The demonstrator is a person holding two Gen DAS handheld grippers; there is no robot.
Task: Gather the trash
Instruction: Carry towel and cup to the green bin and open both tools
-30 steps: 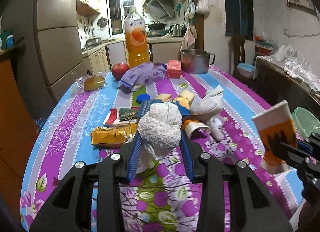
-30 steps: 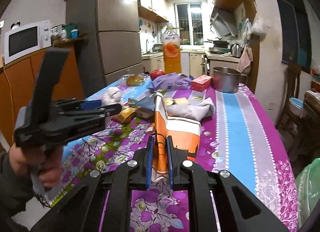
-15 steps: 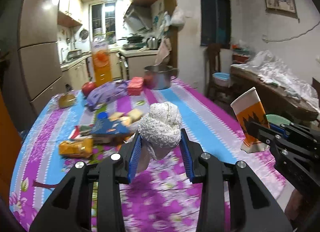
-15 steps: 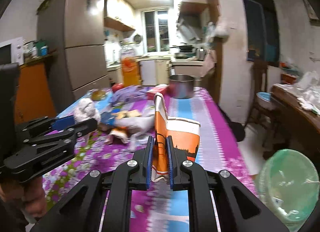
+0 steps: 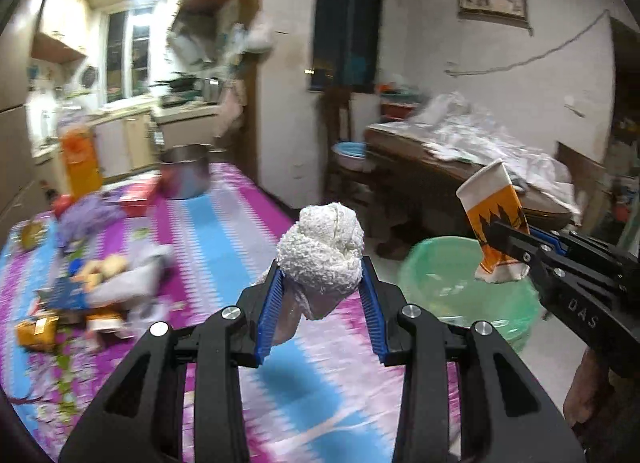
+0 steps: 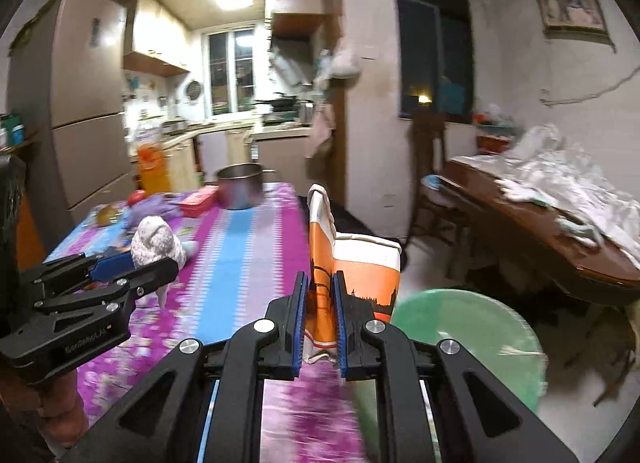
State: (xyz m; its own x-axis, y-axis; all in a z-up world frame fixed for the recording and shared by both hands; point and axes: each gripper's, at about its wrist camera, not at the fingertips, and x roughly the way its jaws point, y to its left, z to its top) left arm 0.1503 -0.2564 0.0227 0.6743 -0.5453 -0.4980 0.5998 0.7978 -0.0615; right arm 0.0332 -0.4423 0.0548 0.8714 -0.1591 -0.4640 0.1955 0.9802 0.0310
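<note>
Both tools were loaded and over the desk's (image 5: 224, 199) near edge, so the step in hand looked like the carry to the bin. The left tool (image 5: 322, 295) pinched a white wad (image 5: 324, 251) between its blue pads at the centre of the left view; the right tool (image 6: 320, 319) was pressed tight on a flattened orange cup (image 6: 356, 275) at the centre of the right view. The green bin (image 5: 460, 291) sat on the floor at lower right of both views, beside the desk; the cup hung above its rim in the left view. The next move likely called for bringing each piece over the mouth and spreading the pads, cup first since it was nearer. More litter (image 5: 80, 295) lay at the left of the desk, with a pot (image 5: 186, 175) and a juice bottle (image 5: 82, 165) farther back. Nothing stood between tools and bin, though the tools were close together and might bump.
</note>
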